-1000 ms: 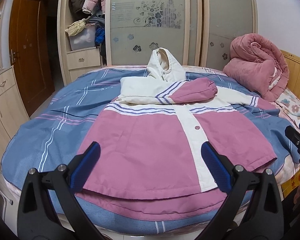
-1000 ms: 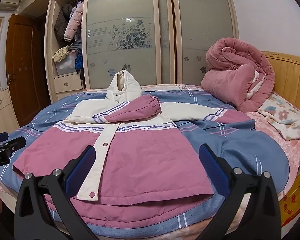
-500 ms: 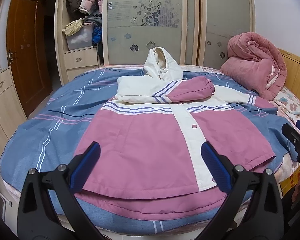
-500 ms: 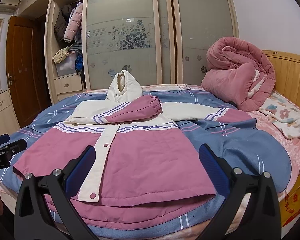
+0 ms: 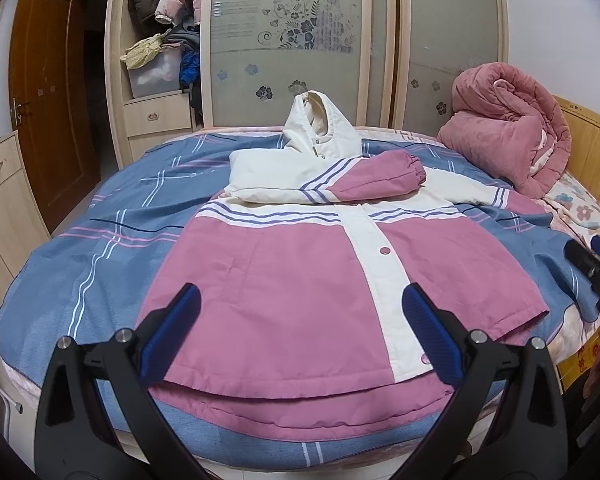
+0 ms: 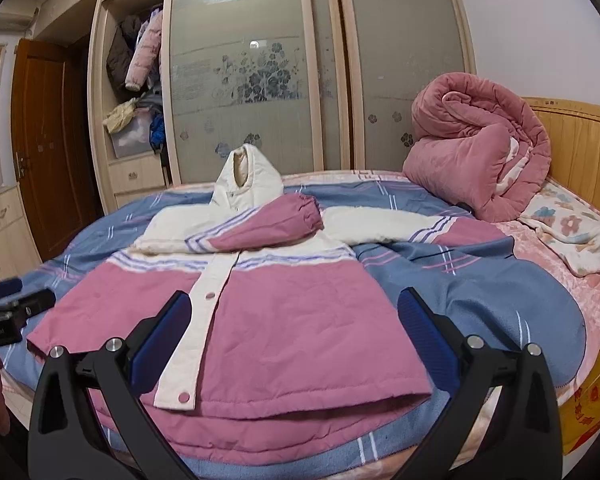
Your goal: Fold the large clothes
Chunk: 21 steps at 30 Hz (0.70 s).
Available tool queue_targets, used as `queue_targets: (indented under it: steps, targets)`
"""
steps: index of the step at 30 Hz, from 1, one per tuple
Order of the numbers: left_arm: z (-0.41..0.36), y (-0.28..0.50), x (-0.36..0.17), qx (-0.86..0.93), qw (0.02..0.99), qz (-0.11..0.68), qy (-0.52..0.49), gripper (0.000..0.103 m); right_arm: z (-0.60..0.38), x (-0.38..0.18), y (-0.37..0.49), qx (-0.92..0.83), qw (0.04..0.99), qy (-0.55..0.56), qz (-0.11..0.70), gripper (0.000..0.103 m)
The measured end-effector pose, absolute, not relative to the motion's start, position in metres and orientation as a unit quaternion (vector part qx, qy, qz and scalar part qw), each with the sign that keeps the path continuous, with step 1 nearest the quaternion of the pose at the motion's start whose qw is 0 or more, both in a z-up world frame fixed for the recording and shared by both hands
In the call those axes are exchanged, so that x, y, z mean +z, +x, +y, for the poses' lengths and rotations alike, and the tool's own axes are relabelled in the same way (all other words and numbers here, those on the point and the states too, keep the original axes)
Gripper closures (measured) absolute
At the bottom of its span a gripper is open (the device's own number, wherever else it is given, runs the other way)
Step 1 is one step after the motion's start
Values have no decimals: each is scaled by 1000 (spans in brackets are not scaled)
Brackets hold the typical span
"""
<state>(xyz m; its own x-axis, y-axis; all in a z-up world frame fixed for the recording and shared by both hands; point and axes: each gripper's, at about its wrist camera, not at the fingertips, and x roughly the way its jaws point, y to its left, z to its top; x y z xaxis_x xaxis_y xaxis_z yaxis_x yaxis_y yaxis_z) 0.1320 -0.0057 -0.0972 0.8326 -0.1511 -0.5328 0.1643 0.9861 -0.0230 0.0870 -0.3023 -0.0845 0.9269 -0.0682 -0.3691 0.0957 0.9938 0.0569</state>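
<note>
Bed (image 5: 100,240): jacket (image 5: 300,280) flat, hood toward wardrobe, hem toward tongs.

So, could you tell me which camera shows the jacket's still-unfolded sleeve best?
The right wrist view: the unfolded sleeve lies in full across the blanket. The left wrist view shows it smaller and foreshortened, near the frame's edge.
</note>
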Motion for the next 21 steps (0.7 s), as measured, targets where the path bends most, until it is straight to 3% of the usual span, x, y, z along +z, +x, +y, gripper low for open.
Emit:
queue_targets:
  steps: [4, 11, 21]
  targets:
    - [-5, 133, -97, -83, 957, 277, 5, 2, -337, -63, 97, -30, 980, 72, 183, 1]
    - [-5, 139, -99, -94, 954, 283, -2, 2, -482, -37, 183, -1, 958, 204, 202, 1]
    - [-6, 156, -106, -103, 948, 301, -12, 2, -698, -135, 316, -39, 855, 464, 229, 1]
